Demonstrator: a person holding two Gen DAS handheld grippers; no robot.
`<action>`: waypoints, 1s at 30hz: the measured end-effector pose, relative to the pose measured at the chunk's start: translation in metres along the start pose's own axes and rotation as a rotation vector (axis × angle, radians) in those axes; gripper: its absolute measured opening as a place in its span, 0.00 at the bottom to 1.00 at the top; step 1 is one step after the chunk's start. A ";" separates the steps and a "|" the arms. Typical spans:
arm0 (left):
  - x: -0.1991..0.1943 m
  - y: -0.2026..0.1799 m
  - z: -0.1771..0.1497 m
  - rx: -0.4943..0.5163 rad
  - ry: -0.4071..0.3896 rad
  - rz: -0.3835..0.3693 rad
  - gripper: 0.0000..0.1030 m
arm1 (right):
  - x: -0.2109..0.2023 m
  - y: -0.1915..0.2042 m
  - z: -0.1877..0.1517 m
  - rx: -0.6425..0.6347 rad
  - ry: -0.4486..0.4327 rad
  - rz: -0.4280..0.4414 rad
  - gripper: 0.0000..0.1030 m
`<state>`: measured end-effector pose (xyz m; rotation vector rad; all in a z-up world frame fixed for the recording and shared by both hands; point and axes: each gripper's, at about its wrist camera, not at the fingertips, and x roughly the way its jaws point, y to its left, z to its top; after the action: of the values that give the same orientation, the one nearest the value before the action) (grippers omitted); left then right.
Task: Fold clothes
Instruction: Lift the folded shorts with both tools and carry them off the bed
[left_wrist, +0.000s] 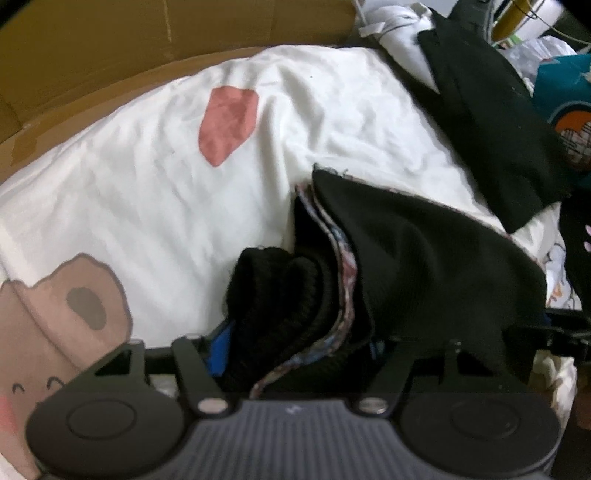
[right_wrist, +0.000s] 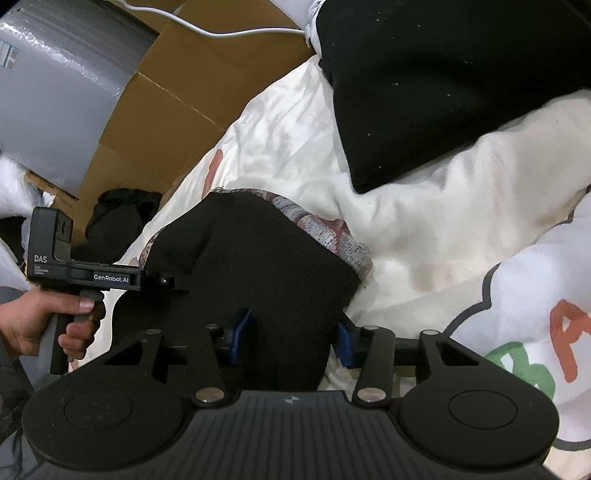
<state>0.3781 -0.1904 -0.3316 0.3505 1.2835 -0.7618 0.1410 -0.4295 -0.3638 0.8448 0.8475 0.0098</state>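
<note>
A black garment (left_wrist: 424, 258) with a patterned lining lies bunched on a white cartoon-print bedsheet (left_wrist: 166, 184). Its ribbed cuff (left_wrist: 273, 288) sits between the fingers of my left gripper (left_wrist: 299, 350). The left blue pad (left_wrist: 219, 354) is beside the cuff, and fabric hides the right pad. In the right wrist view, the same garment (right_wrist: 258, 258) fills the gap of my right gripper (right_wrist: 293, 332), with both blue pads against the cloth. The left gripper (right_wrist: 173, 282), held by a hand (right_wrist: 33, 325), reaches into the garment's left edge.
A second black garment (left_wrist: 487, 122) (right_wrist: 424, 74) lies further back on the bedsheet (right_wrist: 406, 240). Flattened cardboard (left_wrist: 110, 55) (right_wrist: 177, 92) borders the bed. A teal printed cloth (left_wrist: 565, 96) lies at the right, and a white cable (right_wrist: 221, 33) and grey wrapped roll (right_wrist: 55, 92) sit behind.
</note>
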 end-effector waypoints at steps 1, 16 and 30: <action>-0.001 -0.001 -0.001 -0.004 -0.002 0.009 0.60 | 0.000 -0.003 0.000 0.027 -0.002 0.016 0.36; -0.053 -0.043 -0.011 -0.022 -0.056 0.141 0.34 | -0.034 0.027 0.003 0.016 -0.050 0.071 0.11; -0.139 -0.041 -0.051 -0.125 -0.251 0.209 0.29 | -0.075 0.103 -0.001 -0.123 -0.090 0.107 0.10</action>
<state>0.3007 -0.1437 -0.2069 0.2736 1.0342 -0.5272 0.1206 -0.3824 -0.2466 0.7683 0.7092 0.1156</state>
